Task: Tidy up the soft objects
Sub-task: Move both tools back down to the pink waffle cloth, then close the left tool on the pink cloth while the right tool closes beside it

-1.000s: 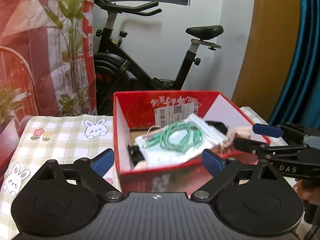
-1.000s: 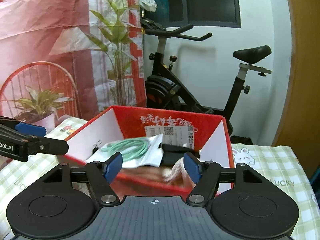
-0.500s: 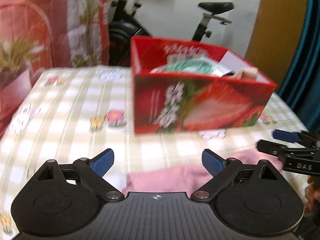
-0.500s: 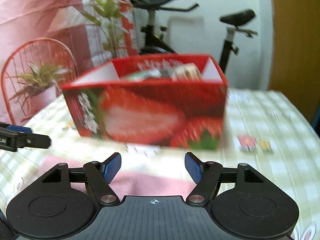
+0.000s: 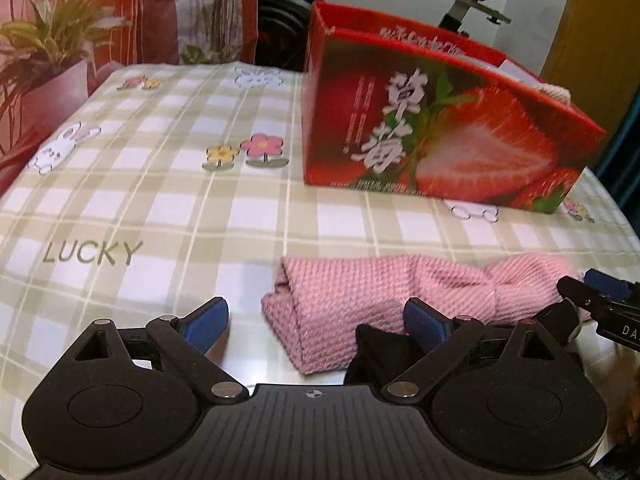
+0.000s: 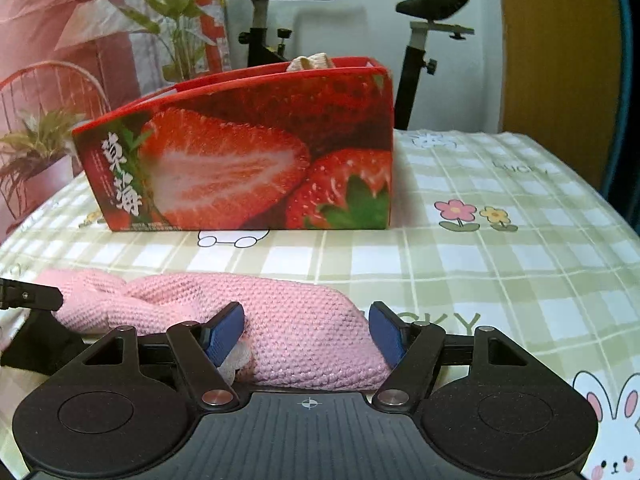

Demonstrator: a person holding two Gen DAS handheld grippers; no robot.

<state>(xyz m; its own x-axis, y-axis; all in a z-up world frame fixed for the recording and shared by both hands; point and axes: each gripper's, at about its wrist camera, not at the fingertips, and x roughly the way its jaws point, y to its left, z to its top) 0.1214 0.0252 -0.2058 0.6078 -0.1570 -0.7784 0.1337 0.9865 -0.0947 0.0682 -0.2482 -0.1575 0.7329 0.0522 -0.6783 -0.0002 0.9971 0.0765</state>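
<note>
Your pink knitted cloth (image 5: 404, 300), a nubbly, twisted roll, lies on the checked tablecloth (image 5: 160, 208) in front of the glossy red strawberry box (image 5: 432, 136). A cream knitted lump (image 6: 310, 62) pokes above the box rim; the rest of its contents is hidden. Your left gripper (image 5: 316, 320) stands wide over the roll's left end. Your right gripper (image 6: 306, 332) straddles the other end, its blue pads (image 6: 224, 334) apart and not pressing.

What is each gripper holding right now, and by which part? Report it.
Nothing is held. The left gripper and right gripper both stand open, each straddling one end of the pink knitted cloth, which lies on the checked tablecloth.
</note>
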